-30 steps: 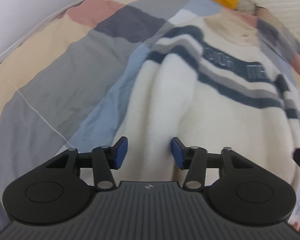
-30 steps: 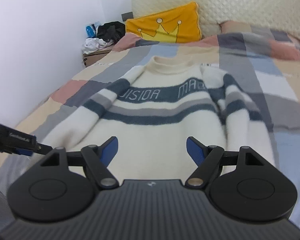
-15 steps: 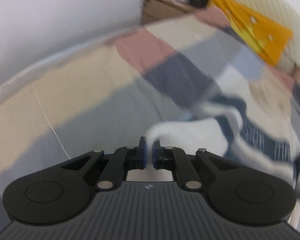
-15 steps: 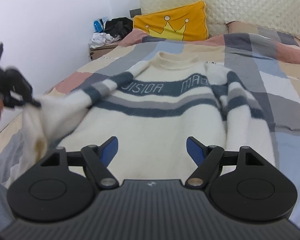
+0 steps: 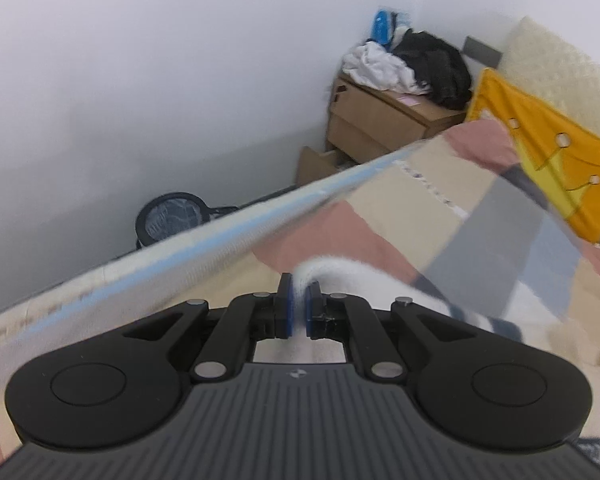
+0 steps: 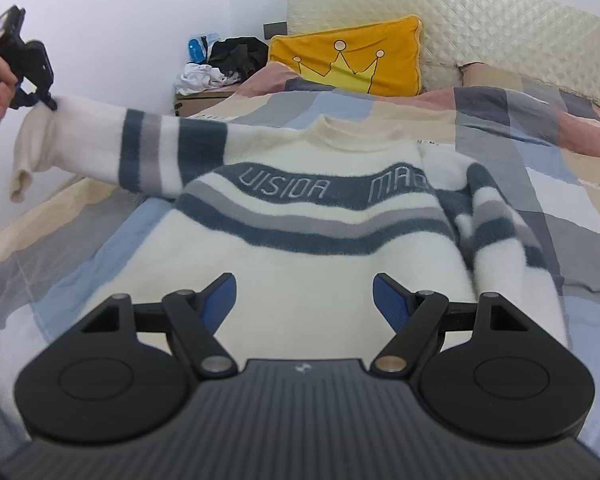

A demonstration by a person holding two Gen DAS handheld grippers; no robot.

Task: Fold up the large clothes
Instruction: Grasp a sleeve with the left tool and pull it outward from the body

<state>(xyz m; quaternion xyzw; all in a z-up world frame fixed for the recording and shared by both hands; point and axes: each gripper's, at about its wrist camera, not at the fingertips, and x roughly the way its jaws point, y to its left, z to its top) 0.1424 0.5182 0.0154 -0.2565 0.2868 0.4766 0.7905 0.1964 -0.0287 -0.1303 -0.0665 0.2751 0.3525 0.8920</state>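
Note:
A cream sweater (image 6: 312, 264) with navy and grey stripes lies face up on the patchwork bedspread (image 6: 560, 184), collar toward the headboard. My left gripper (image 5: 297, 304) is shut on the sweater's left sleeve (image 5: 340, 276) near the cuff. In the right wrist view the left gripper (image 6: 40, 98) holds that sleeve (image 6: 112, 148) stretched out to the left, above the bed. My right gripper (image 6: 304, 296) is open and empty over the sweater's lower body. The right sleeve (image 6: 500, 232) lies along the sweater's right side.
A yellow crown pillow (image 6: 348, 60) leans on the quilted headboard (image 6: 460, 12). A wooden nightstand (image 5: 380, 120) with piled clothes stands by the wall at the bed's left. The bed's left edge (image 5: 220, 236) runs close under the left gripper. A black round object (image 5: 172, 216) sits on the floor.
My left gripper closed on the left sleeve and pulled it up and out to the left, off the bed. My right gripper stayed open over the sweater's lower part.

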